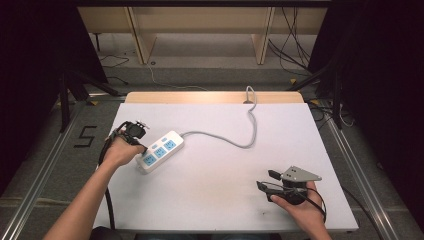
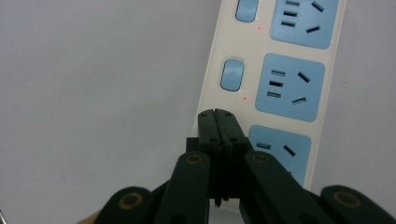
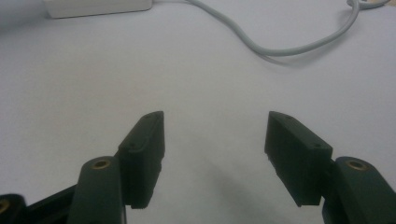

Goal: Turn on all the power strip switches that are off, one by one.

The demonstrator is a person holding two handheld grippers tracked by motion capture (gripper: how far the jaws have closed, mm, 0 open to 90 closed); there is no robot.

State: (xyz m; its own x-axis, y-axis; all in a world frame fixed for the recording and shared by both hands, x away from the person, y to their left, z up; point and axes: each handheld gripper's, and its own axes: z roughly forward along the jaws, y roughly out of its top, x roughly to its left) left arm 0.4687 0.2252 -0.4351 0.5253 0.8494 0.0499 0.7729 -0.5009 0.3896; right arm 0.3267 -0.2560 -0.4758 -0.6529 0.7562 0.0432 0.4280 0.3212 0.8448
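table (image 1: 210,200) first: its white top carries the power strip (image 1: 160,151) toward the left side, grey cord (image 1: 235,140) trailing off the strip's far end. left gripper (image 2: 218,122), jaws pressed together and empty, sits over the strip's near switch; press straight down with a steady tip. right gripper (image 3: 215,135) idles spread, well apart from the strip.

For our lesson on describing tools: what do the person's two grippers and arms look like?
Both grippers are black with two flat-faced jaws on linkage arms with brass-coloured pivot rings. The right gripper carries a grey three-cornered plate; a black cable trails from the left gripper. The forearms are bare, with no sleeves.
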